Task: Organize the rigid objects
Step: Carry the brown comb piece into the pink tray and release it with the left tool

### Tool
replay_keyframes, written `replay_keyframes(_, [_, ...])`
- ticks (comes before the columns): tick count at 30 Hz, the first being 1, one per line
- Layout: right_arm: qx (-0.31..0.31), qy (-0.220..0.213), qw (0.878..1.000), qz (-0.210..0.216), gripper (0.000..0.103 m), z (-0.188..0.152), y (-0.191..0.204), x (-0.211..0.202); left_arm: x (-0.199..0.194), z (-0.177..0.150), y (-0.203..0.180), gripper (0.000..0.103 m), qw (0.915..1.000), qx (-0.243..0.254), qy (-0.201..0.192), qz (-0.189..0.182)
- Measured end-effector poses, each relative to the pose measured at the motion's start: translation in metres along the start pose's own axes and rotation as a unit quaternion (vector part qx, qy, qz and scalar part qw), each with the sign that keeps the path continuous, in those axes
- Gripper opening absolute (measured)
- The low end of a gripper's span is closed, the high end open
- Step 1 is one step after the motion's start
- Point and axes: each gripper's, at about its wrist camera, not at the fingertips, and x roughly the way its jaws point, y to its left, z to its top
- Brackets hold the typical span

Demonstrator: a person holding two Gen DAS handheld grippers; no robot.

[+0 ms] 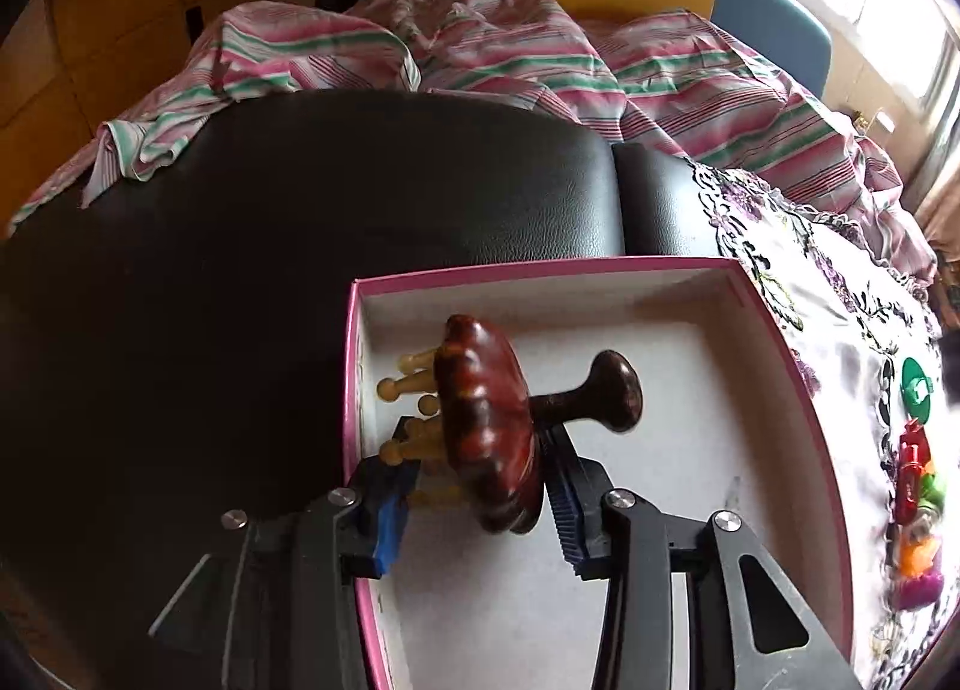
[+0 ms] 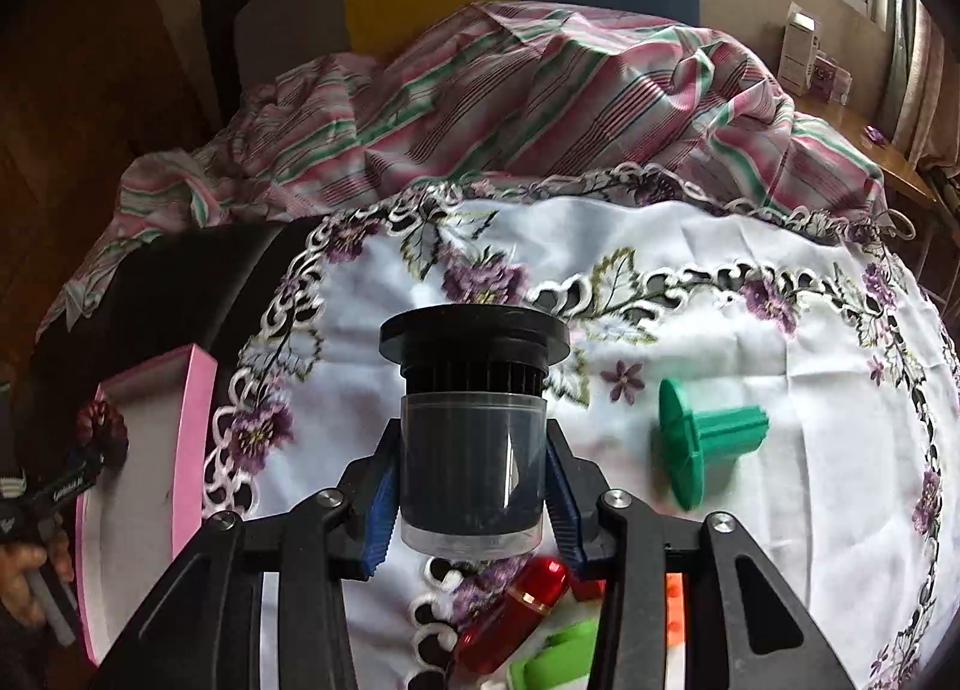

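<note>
Black leather upholstery (image 1: 300,222) carries a white cloth embroidered with purple flowers (image 2: 720,342), with a rumpled pink-and-green striped sheet (image 1: 510,66) behind. On the leather stands a pink-rimmed cardboard box with a white interior (image 1: 780,390). Left claw (image 1: 474,498) is held over the box with a dark red-brown glossy wooden massager (image 1: 480,420) between its blue pads; the massager has a scalloped disc, a knobbed handle and amber pegs. Whether the pads press it cannot be told. Right claw (image 2: 471,510) is clamped on a black ribbed cylinder with a wide flange and clear plastic sleeve (image 2: 474,420), held above the cloth. Lying on the cloth are a green plastic flanged spool (image 2: 696,438) and a red glossy capsule-shaped piece (image 2: 516,612).
</note>
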Motion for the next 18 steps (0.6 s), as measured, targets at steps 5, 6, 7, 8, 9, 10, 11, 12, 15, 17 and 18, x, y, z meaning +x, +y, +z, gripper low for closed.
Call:
replay_keyframes(5, [-0.026,0.033,0.999,0.022,0.043,-0.046,0.023,0.011,-0.006,-0.001,-0.003,0.051,1.0,0.003,-0.003,-0.007])
replay_keyframes(6, [-0.03,0.04,0.998,0.023,0.043,-0.052,0.027,0.014,-0.01,-0.002,-0.004,0.063,0.9999,0.005,-0.008,-0.007])
replay_keyframes(7, [-0.035,0.047,0.998,0.021,0.043,-0.058,0.03,0.019,-0.015,-0.002,-0.005,0.075,0.9998,0.006,-0.016,-0.002])
replay_keyframes(8, [-0.041,0.053,0.998,0.017,0.043,-0.063,0.032,0.024,-0.019,-0.001,-0.006,0.079,0.9997,0.008,-0.023,-0.007])
replay_keyframes(9, [-0.044,0.058,0.997,0.011,0.043,-0.067,0.033,0.029,-0.022,-0.002,-0.006,0.081,0.9996,0.009,-0.027,-0.007])
replay_keyframes(10, [-0.047,0.063,0.997,0.006,0.043,-0.07,0.034,0.035,-0.023,-0.002,-0.007,0.081,0.9995,0.011,-0.029,0.001])
replay_keyframes(11, [-0.05,0.066,0.997,0.001,0.043,-0.073,0.033,0.039,-0.025,-0.003,-0.007,0.081,0.9995,0.011,-0.028,0.007])
replay_keyframes(12, [-0.055,0.062,0.997,-0.002,0.043,-0.075,0.034,0.041,-0.027,-0.004,-0.006,0.081,0.9995,0.01,-0.028,0.008])
replay_keyframes(15, [-0.055,0.055,0.997,0.003,0.043,-0.077,0.032,0.04,-0.038,-0.012,-0.004,0.081,0.9994,0.001,-0.033,0.01])
replay_keyframes(17, [-0.055,0.053,0.997,0.007,0.043,-0.079,0.031,0.041,-0.048,-0.019,-0.002,0.081,0.9992,-0.011,-0.038,0.011])
replay_keyframes(18, [-0.053,0.053,0.997,0.009,0.043,-0.079,0.029,0.041,-0.054,-0.025,-0.002,0.082,0.9989,-0.019,-0.04,0.012])
